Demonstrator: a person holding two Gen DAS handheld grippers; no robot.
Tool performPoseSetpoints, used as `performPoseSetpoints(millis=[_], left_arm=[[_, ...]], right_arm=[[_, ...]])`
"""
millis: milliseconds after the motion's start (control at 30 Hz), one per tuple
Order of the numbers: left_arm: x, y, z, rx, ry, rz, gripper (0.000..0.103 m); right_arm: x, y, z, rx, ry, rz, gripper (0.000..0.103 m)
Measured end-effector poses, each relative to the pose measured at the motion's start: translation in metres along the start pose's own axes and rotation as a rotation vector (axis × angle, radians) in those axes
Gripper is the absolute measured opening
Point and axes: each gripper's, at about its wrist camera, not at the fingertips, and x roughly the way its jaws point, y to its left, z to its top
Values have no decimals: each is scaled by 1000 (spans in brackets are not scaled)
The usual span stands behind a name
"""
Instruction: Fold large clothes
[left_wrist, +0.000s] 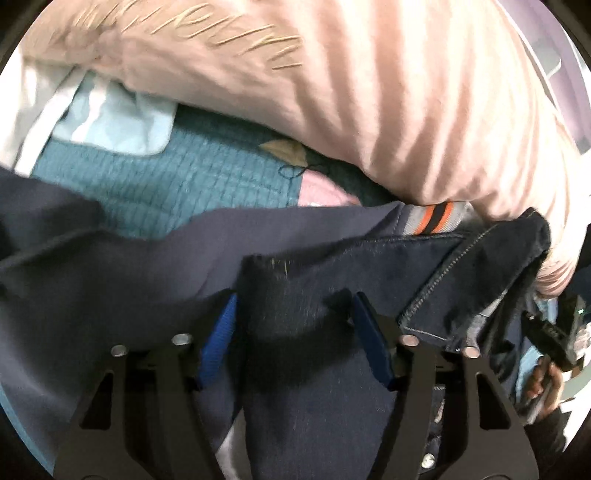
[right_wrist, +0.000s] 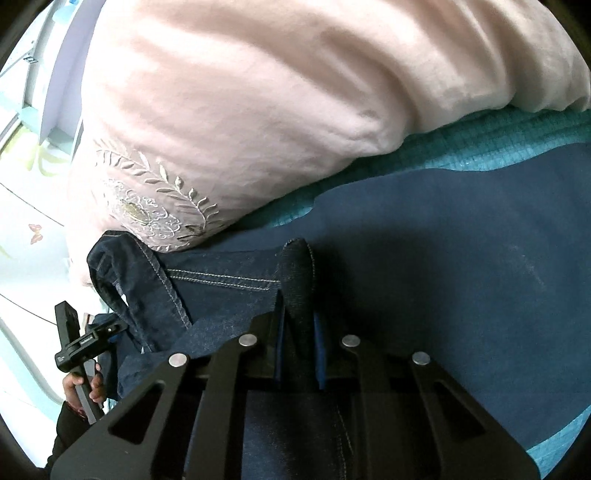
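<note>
Nearest in the left wrist view, the left tongs (left_wrist: 291, 332) point steeply down with a thick fold of the dark blue denim garment (left_wrist: 369, 266) bunched between their blue pads (left_wrist: 218, 343); the cloth fills the gap and both pads press on it, so they hold the fold at a middling width. At the right edge of that view a hand (left_wrist: 543, 384) grips a black handle.

In the right wrist view, the right tongs (right_wrist: 299, 332) tilt downward and stand narrow, pinched on an upright ridge of the same denim garment (right_wrist: 221, 284), whose pale stitched seam runs off to the left. Low at the left, fingers (right_wrist: 96, 387) wrap the black handle of the other tool.

The denim lies on a smooth navy cloth (right_wrist: 461, 277) spread flat over a teal quilted bedspread (right_wrist: 480, 147). A grey band with orange and black stripes (left_wrist: 436, 218) shows just past the denim's edge.

Beyond it, a large pale pink pillow with embroidered leaf sprigs (right_wrist: 229, 122) rests on the bedspread, its lower edge touching the denim. Farther left, a light blue folded cloth (left_wrist: 122, 125) lies on the bedspread.
</note>
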Motion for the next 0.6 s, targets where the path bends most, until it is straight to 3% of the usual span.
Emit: performPoseSetpoints(millis=[33,100,167,600], left_arm=[[-1,-3,1,12,7,-7,33],[-9,-7,0,24,-23,13,18],[-19,-8,-2,27,-51,2,15],[-105,-20,-30,73,-156,-69,11]], right_arm=[[0,0,-1,4,-1,-5,12],[0,0,0,5,-9,-10,12],[0,5,-2,-16,-26,-33,10],[-54,61,-20,-133,-127,-44,9]])
